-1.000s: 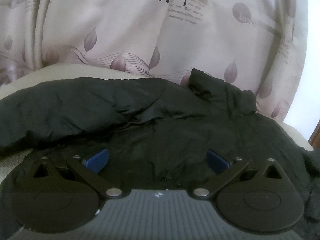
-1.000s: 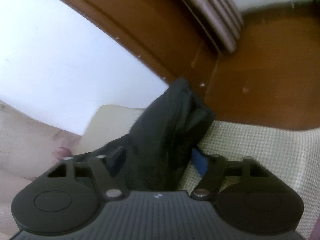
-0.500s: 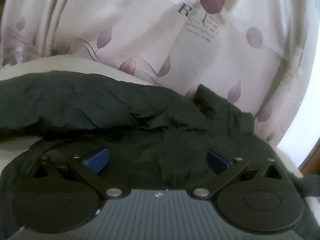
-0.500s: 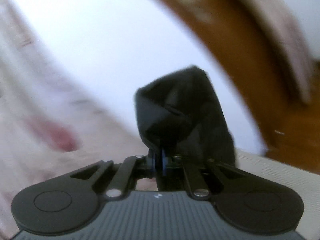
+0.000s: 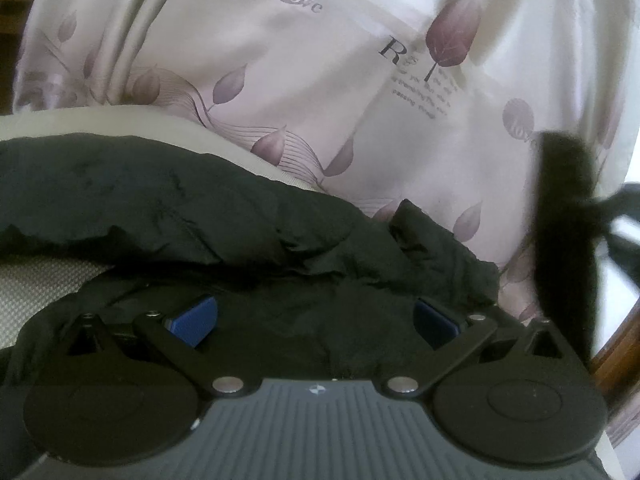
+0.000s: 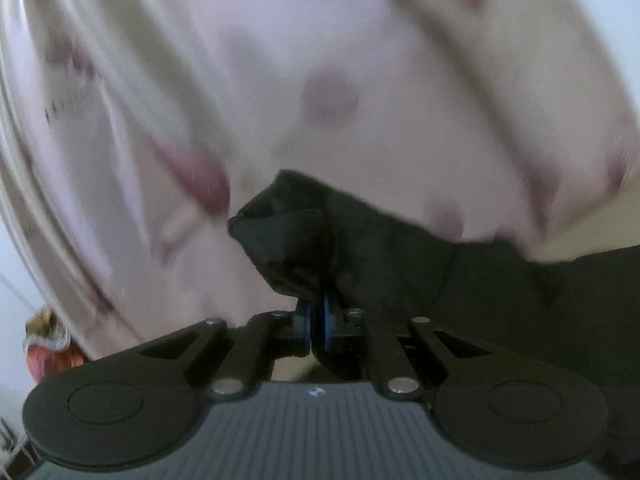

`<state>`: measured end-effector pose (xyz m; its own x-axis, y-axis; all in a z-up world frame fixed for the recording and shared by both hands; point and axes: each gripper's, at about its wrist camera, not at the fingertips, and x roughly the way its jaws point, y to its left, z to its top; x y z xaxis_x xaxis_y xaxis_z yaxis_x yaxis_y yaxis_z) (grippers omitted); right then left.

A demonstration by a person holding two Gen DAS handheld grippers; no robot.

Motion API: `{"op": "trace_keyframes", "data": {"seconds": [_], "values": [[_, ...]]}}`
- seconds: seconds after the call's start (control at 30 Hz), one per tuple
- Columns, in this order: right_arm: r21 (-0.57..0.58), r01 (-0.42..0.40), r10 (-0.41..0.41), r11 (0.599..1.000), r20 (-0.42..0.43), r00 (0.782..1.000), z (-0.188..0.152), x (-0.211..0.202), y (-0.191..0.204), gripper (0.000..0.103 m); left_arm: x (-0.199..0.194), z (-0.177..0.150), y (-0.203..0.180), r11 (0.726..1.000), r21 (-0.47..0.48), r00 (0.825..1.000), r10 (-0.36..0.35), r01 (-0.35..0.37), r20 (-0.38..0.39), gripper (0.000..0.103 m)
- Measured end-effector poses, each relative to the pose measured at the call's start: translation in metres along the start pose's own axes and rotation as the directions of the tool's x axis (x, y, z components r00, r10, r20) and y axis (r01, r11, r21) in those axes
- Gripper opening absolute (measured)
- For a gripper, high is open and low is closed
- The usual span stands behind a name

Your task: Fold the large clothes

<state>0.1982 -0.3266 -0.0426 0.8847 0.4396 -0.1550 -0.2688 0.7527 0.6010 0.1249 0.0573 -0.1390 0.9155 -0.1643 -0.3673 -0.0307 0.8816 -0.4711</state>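
Note:
A large black jacket lies crumpled on a cream woven cover, reaching to the leaf-print curtain. My left gripper is open, its blue pads wide apart over the jacket's near part, holding nothing. My right gripper is shut on a fold of the black jacket and holds it lifted in front of the curtain. That lifted piece shows as a blurred dark strip at the right of the left wrist view.
A pale pink curtain with purple leaves and lettering hangs close behind the jacket. A brown wooden edge shows at the far right. Reddish items sit low at the left of the right wrist view.
My right gripper closed on the jacket's end, lifted it and swung from the wooden floor side towards the curtain. The left gripper stayed open over the jacket and shifted slightly.

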Motion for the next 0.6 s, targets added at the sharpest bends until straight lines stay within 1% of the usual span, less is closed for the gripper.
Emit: {"op": "trace_keyframes", "data": {"seconds": [0.07, 0.17, 0.23, 0.33, 0.43, 0.5, 0.6], "values": [[-0.044, 0.023, -0.025, 0.999, -0.057, 0.998, -0.031, 0.023, 0.006, 0.006, -0.001, 0.000, 0.001, 1.000, -0.007, 1.000, -0.005, 0.005, 0.003, 0.103], [-0.050, 0.037, -0.043, 0.998, -0.124, 0.991, -0.065, 0.052, 0.001, 0.006, -0.001, 0.000, 0.003, 1.000, -0.017, 1.000, -0.011, 0.011, 0.007, 0.103], [-0.072, 0.046, -0.057, 0.996, -0.155, 0.986, -0.082, 0.065, 0.002, 0.006, -0.001, 0.000, 0.004, 1.000, -0.024, 1.000, -0.015, 0.015, 0.008, 0.103], [-0.123, 0.050, -0.074, 0.991, -0.201, 0.977, -0.094, 0.076, 0.001, 0.006, -0.002, 0.000, 0.006, 0.999, -0.030, 1.000, -0.018, 0.018, 0.008, 0.103], [-0.208, 0.058, -0.113, 0.976, -0.263, 0.958, -0.102, 0.088, -0.003, 0.008, -0.002, 0.000, 0.006, 0.999, -0.034, 1.000, -0.019, 0.019, 0.007, 0.103], [-0.253, 0.069, -0.142, 0.965, -0.283, 0.949, -0.109, 0.098, 0.000, 0.008, -0.002, 0.000, 0.006, 0.999, -0.037, 1.000, -0.019, 0.019, 0.006, 0.103], [-0.289, 0.077, -0.170, 0.954, -0.309, 0.936, -0.115, 0.105, 0.001, 0.008, -0.002, 0.000, 0.006, 0.999, -0.043, 1.000, -0.019, 0.019, 0.003, 0.103]]}}
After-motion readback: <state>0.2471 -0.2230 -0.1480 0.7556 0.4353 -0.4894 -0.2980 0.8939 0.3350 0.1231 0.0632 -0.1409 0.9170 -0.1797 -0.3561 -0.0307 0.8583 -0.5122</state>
